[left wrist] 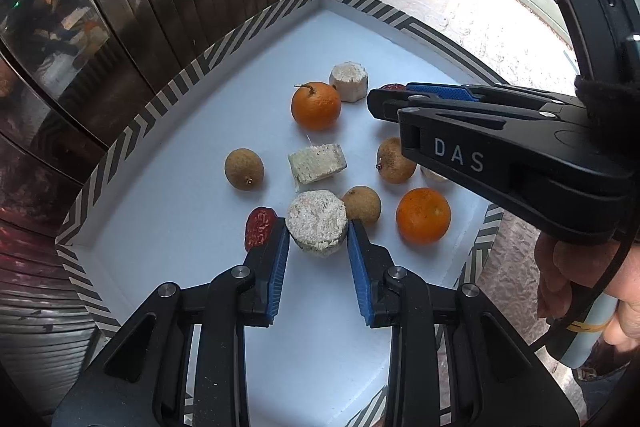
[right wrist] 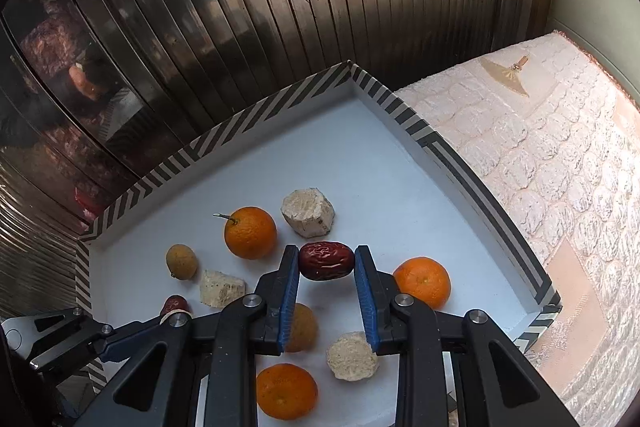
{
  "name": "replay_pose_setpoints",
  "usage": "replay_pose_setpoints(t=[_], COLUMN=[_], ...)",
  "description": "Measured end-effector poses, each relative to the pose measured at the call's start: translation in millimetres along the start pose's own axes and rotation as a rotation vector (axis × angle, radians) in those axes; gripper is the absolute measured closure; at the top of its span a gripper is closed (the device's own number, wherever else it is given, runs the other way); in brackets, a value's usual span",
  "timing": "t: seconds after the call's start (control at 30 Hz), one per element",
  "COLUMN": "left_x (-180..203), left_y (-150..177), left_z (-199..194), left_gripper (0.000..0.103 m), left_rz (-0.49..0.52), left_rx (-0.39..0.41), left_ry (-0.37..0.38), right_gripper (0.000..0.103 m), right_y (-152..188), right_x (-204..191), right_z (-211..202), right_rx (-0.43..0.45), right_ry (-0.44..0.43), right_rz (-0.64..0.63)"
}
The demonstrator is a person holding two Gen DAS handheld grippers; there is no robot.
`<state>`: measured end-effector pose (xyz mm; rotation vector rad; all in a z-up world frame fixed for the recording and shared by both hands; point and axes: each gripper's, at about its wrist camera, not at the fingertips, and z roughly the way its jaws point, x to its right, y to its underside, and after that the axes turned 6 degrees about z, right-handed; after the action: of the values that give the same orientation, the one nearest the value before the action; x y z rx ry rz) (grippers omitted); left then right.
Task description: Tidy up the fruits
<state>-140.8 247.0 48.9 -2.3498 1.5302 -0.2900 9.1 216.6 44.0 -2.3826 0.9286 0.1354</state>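
A white tray [left wrist: 168, 219] with a black-and-white striped rim holds several fruits. My left gripper [left wrist: 317, 231] is shut on a pale round sugarcane chunk [left wrist: 316, 225]; a red date [left wrist: 260, 227] lies just left of its left finger. Around it are two oranges [left wrist: 316, 105] [left wrist: 423, 215], three brown longans [left wrist: 244, 169] and more pale chunks [left wrist: 317, 167]. My right gripper [right wrist: 326, 259] is shut on a wrinkled red date [right wrist: 326, 261], held above the tray between two oranges [right wrist: 250, 233] [right wrist: 422, 287]. In the left wrist view the right gripper [left wrist: 374, 99] reaches in from the right.
A dark slatted metal shutter [right wrist: 280, 27] stands right behind the tray's far rim. A textured pale cloth [right wrist: 540, 167] covers the surface to the right of the tray. A person's hand [left wrist: 560, 275] holds the right gripper's handle. The tray's far corner [right wrist: 348, 131] is bare.
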Motion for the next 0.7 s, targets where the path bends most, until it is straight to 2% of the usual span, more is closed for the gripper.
replay_pose_setpoints(t=[0.2,0.33,0.47,0.53,0.7], left_x=[2.1,2.1,4.3,5.2,5.7], left_y=[-1.9,-4.8,-7.1,-8.1,-8.0], left_z=[8.5,9.5,7.7,5.9,1.0], left_gripper=[0.074,0.074,0.063,0.053,0.052], left_rz=[-0.009,-0.014,-0.014,-0.020,-0.018], left_rx=[-0.027,-0.024,-0.012,-0.004,0.004], left_ry=[0.006,-0.002,-0.026,-0.027,-0.050], right_gripper=[0.076,0.076,0.075,0.074,0.074], right_y=[-2.1,-4.1,-0.3,2.4,5.1], right_x=[0.0,2.1,5.9,7.2,9.2], right_z=[13.5,7.0,-9.8,-17.3,-18.2], right_rx=[-0.033,-0.016,0.011,0.016,0.019], right_ry=[-0.002,-0.015,-0.019,-0.030,-0.026], right_rz=[0.003,0.014,0.020,0.020,0.034])
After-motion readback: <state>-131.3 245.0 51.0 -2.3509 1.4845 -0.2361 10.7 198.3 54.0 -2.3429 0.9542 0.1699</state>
